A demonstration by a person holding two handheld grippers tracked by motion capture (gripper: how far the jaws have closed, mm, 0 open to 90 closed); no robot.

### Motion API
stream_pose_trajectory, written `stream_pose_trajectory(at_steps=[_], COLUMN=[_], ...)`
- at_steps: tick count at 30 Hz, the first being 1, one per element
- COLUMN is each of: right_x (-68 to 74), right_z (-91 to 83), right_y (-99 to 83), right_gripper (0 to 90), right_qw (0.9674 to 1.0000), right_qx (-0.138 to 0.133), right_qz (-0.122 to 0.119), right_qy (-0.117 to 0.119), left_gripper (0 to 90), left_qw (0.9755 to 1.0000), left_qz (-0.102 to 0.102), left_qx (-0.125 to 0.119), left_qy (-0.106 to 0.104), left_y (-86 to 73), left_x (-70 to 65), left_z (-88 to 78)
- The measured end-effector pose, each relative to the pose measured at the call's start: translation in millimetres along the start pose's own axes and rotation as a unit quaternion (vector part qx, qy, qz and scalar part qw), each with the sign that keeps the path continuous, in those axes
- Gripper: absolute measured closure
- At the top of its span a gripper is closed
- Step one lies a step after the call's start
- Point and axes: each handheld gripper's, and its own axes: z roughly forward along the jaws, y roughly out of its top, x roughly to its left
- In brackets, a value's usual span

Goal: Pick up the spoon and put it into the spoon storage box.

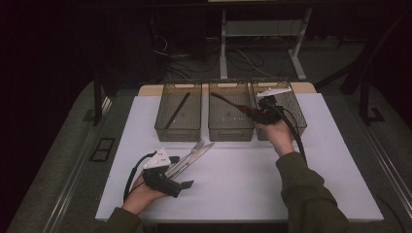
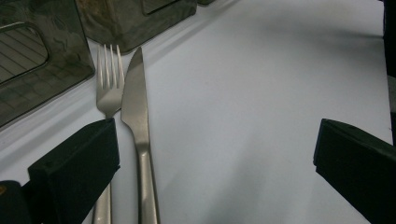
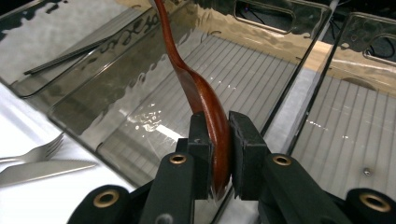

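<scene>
Right tool (image 3: 219,154) clamps wooden spoon (image 3: 196,88), unlabelled

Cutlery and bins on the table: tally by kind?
Smoked plastic bins: 3
Wooden spoon: 1
Fork: 1
Knife: 1
Black chopsticks: looks like 1 pair
Total: 7, counting the chopsticks as one.

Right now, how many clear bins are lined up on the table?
3, in a row at the far side: the left bin holds a dark stick, the middle bin sits under the wooden spoon, the right bin is beside it.
</scene>
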Motion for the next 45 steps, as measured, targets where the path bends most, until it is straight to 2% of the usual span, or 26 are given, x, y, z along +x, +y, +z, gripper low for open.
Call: stream_pose_trajectory(at_steps=[7,14,16,20,23,29,36,45], right_x=[-1.1,0.3,0.2,0.9,0.7,-0.8,-5.2,-7.9], right_z=[13.0,19.2,19.5,17.5,14.3,2.3,-17.3,-45.0], right_y=[1.6,0.9,0.8,1.2,1.5,0.0,-7.8,-25.9], right_gripper=[78.7,78.4,70.0,62.6,59.1,50.3,41.0,35.6], right_qw=[0.9998,0.9996,0.9997,0.9999,1.0,0.9995,0.9983,0.9949], right_qx=[0.014,0.023,0.019,0.01,0.004,-0.014,-0.022,-0.046], right_qz=[0.004,0.0,0.0,-0.007,-0.004,-0.002,-0.019,-0.037], right_qy=[-0.016,-0.017,-0.015,-0.011,-0.005,0.027,0.05,0.082], left_gripper=[0.0,0.0,0.0,0.0,0.0,0.0,0.0,0.0], left_qw=[1.0,1.0,1.0,1.0,1.0,1.0,1.0,1.0], left_qz=[0.003,0.002,0.002,0.003,0.004,0.003,0.002,-0.001], left_qx=[0.002,0.0,0.0,0.0,0.0,-0.001,0.0,0.001], left_qy=[-0.002,-0.002,-0.002,-0.002,-0.002,-0.001,0.0,0.002], left_y=[0.1,0.2,0.2,0.3,0.3,0.2,0.2,0.0], left_x=[-0.2,-1.1,-1.1,-1.1,-0.9,-1.1,-1.0,-0.9], left_z=[0.8,1.2,1.1,0.9,0.6,0.4,0.2,0.4])
